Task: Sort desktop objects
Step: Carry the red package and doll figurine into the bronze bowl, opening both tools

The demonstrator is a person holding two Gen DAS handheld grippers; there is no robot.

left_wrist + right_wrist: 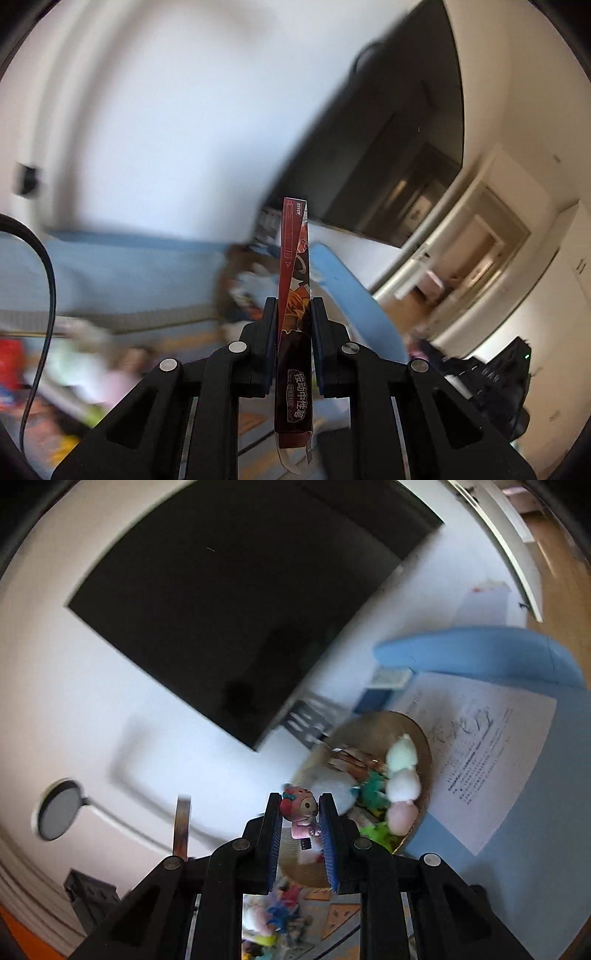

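The left tool [293,317] clamps a slim red cardboard pen box [294,295] at mid-length; it likely crushes easily. The right tool [300,812] pinches a small pink plastic figurine [301,814], with the round woven basket [424,738] at two o'clock.

Place: I am looking out at a room in a home, a living or play room
Wall: a large dark screen [236,602] is hanging on the white wall ahead of me
Doorway: a white-framed door [476,243] is standing open onto a wooden floor
Play things: a round woven basket [424,738] is holding soft plush toys [402,771]
Surface: a blue mat [546,812] is lying under a printed paper sheet [491,746]
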